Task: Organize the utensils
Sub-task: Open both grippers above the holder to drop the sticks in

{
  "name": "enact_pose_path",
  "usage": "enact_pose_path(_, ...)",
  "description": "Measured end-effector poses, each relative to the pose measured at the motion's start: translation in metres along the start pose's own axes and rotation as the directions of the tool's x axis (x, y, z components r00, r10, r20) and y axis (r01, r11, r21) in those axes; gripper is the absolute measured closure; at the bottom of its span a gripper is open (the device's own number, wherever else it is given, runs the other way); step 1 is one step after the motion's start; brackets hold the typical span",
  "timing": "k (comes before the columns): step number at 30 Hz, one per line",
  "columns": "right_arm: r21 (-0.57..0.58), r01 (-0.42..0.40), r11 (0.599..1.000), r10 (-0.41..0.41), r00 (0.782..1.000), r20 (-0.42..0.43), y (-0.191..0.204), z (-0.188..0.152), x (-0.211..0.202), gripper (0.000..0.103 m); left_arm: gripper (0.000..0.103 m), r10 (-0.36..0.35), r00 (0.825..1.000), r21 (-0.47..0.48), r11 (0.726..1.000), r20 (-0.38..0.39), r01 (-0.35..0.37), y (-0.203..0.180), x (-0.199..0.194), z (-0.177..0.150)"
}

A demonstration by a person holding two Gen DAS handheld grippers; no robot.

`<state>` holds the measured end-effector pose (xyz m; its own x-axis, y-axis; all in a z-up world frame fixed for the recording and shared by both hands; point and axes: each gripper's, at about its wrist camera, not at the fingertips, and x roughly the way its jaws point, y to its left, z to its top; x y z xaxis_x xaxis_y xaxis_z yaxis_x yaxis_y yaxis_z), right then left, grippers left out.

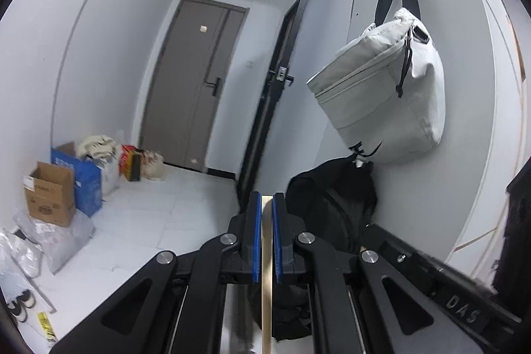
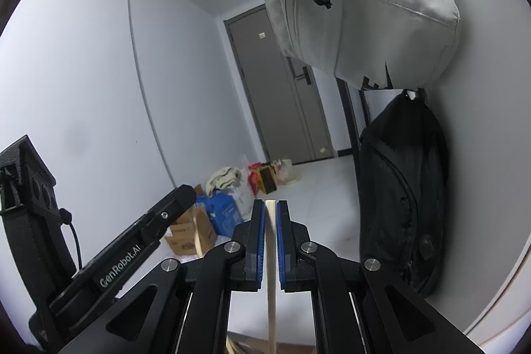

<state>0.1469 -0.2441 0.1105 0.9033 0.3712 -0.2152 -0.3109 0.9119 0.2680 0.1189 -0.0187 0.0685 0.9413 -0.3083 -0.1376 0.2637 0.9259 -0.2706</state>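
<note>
My left gripper (image 1: 266, 204) is shut on a pale wooden utensil handle (image 1: 266, 287) that runs down between the blue pads and out of the bottom of the view. My right gripper (image 2: 270, 208) is shut on a second pale wooden utensil handle (image 2: 271, 281), also running straight down between its pads. Both grippers are raised and point across the room toward a grey door. The working ends of both utensils are hidden below the frames. The left gripper's body (image 2: 132, 241) shows at the left of the right wrist view, with its wooden handle (image 2: 199, 238) hanging below it.
A grey bag (image 1: 385, 88) hangs on the right wall above a black backpack (image 2: 401, 188). Cardboard and blue boxes (image 1: 63, 188) and plastic bags stand along the left wall. A grey door (image 1: 199, 82) is at the far end. A black door frame (image 1: 282, 82) stands mid-room.
</note>
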Motion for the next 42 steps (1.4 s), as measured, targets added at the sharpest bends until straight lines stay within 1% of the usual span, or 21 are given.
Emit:
enact_pose_path(4,0.001,-0.005,1.0,0.005,1.0,0.001,0.0,-0.002,-0.001,0.097,0.101,0.006,1.0,0.004,1.0,-0.01,-0.006,0.0,0.002,-0.008)
enact_pose_path(9,-0.009,-0.012,1.0,0.012,1.0,0.004,-0.002,-0.006,-0.001,0.097,0.101,0.01,0.999,-0.028,1.0,-0.038,-0.011,0.008,0.007,-0.011)
enact_pose_path(13,-0.013,-0.018,1.0,0.018,1.0,-0.002,-0.001,-0.009,-0.003,0.097,0.101,0.002,0.999,-0.028,1.0,-0.053,-0.003,0.009,0.006,-0.013)
enact_pose_path(18,-0.011,-0.022,1.0,0.022,0.999,-0.03,-0.002,-0.017,-0.009,0.097,0.101,-0.028,0.997,-0.023,0.999,-0.074,0.026,0.008,0.001,-0.019)
enact_pose_path(20,-0.004,-0.021,1.0,0.02,0.999,-0.045,-0.003,-0.022,-0.013,0.097,0.101,-0.041,0.995,-0.031,0.999,-0.094,0.038,0.009,0.0,-0.02)
enact_pose_path(24,0.011,-0.023,1.0,0.024,0.996,-0.082,-0.005,-0.033,-0.019,0.097,0.101,-0.073,0.988,-0.046,0.997,-0.138,0.068,0.01,-0.002,-0.019)
enact_pose_path(27,0.014,-0.025,1.0,0.027,0.994,-0.109,-0.004,-0.039,-0.024,0.097,0.101,-0.103,0.979,-0.06,0.994,-0.176,0.094,0.01,-0.003,-0.018)
enact_pose_path(28,0.021,-0.032,0.999,0.034,0.992,-0.122,-0.005,-0.04,-0.024,0.097,0.101,-0.118,0.974,-0.07,0.992,-0.191,0.106,0.011,-0.002,-0.017)
enact_pose_path(31,0.023,-0.044,0.999,0.046,0.988,-0.145,-0.004,-0.043,-0.022,0.097,0.101,-0.165,0.953,-0.073,0.986,-0.254,0.151,0.009,0.002,-0.016)
enact_pose_path(32,0.03,-0.047,0.998,0.051,0.986,-0.157,-0.005,-0.043,-0.021,0.097,0.101,-0.181,0.941,-0.067,0.983,-0.287,0.169,0.006,0.005,-0.016)
enact_pose_path(34,0.044,-0.056,0.997,0.062,0.982,-0.176,-0.005,-0.044,-0.021,0.097,0.101,-0.189,0.921,-0.05,0.982,-0.341,0.183,0.002,0.007,-0.016)
enact_pose_path(35,0.051,-0.056,0.997,0.064,0.981,-0.182,-0.005,-0.044,-0.021,0.095,0.1,-0.217,0.903,-0.055,0.976,-0.371,0.212,-0.001,0.008,-0.016)
enact_pose_path(36,0.057,-0.058,0.997,0.067,0.981,-0.182,-0.006,-0.044,-0.023,0.094,0.1,-0.227,0.892,-0.056,0.973,-0.391,0.223,-0.002,0.008,-0.016)
enact_pose_path(37,0.058,-0.064,0.996,0.074,0.981,-0.179,-0.007,-0.043,-0.026,0.094,0.099,-0.223,0.883,-0.049,0.974,-0.413,0.223,-0.005,0.009,-0.016)
enact_pose_path(38,0.048,-0.058,0.997,0.065,0.984,-0.168,-0.006,-0.042,-0.031,0.093,0.099,-0.226,0.869,-0.054,0.973,-0.44,0.226,-0.006,0.01,-0.016)
enact_pose_path(39,0.044,-0.053,0.998,0.059,0.986,-0.157,-0.007,-0.04,-0.036,0.091,0.099,-0.228,0.861,-0.066,0.973,-0.455,0.222,-0.005,0.01,-0.016)
enact_pose_path(40,0.054,-0.06,0.997,0.067,0.987,-0.147,-0.009,-0.038,-0.041,0.086,0.099,-0.223,0.858,-0.078,0.974,-0.463,0.211,-0.004,0.01,-0.016)
enact_pose_path(41,0.068,-0.069,0.995,0.078,0.987,-0.138,-0.011,-0.036,-0.047,0.079,0.097,-0.214,0.858,-0.087,0.977,-0.467,0.196,-0.003,0.009,-0.015)
enact_pose_path(42,0.073,-0.07,0.995,0.079,0.988,-0.13,-0.012,-0.035,-0.053,0.073,0.093,-0.2,0.863,-0.086,0.98,-0.465,0.18,-0.001,0.006,-0.014)
